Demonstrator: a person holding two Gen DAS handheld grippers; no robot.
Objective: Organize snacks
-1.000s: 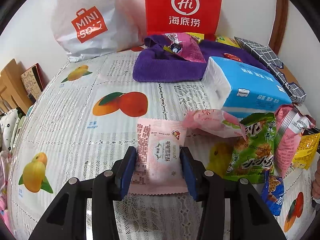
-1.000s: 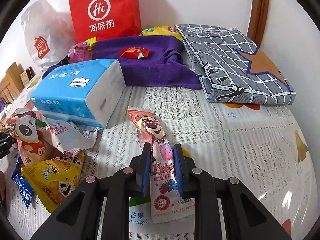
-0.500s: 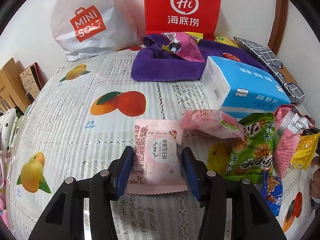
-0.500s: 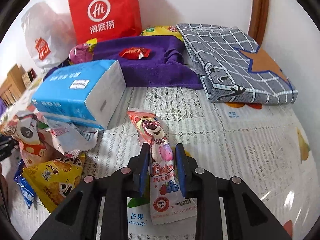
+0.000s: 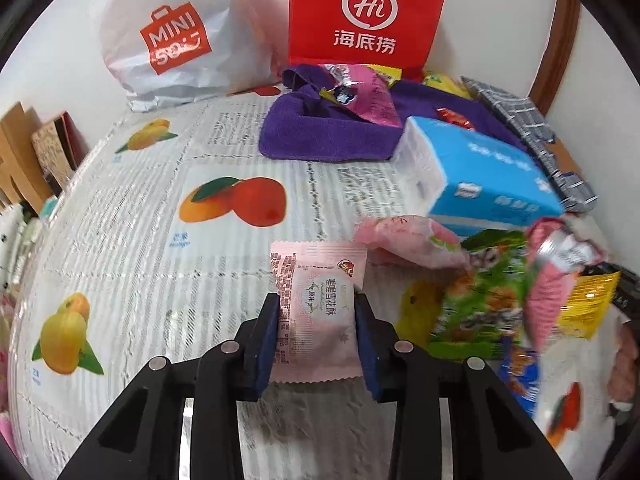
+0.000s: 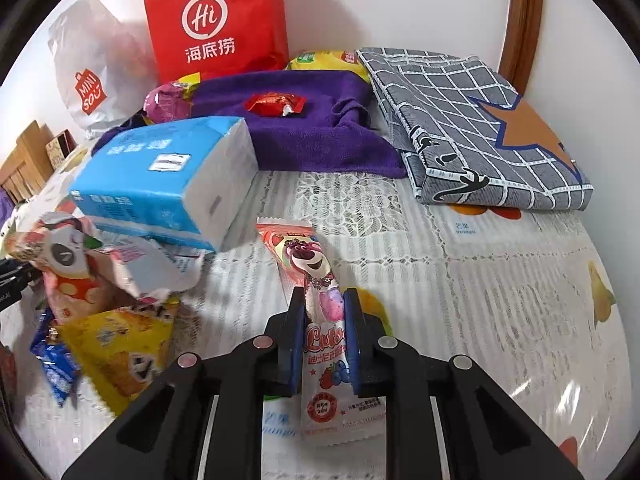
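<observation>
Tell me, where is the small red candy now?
In the right wrist view the red candy lies on top of the purple towel, at the back of the table, behind the blue tissue pack and in front of the red bag.

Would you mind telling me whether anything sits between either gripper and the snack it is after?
Nothing visible does. The left gripper is shut on the pale pink packet, and the right gripper is shut on the bear-print stick packet.
</observation>
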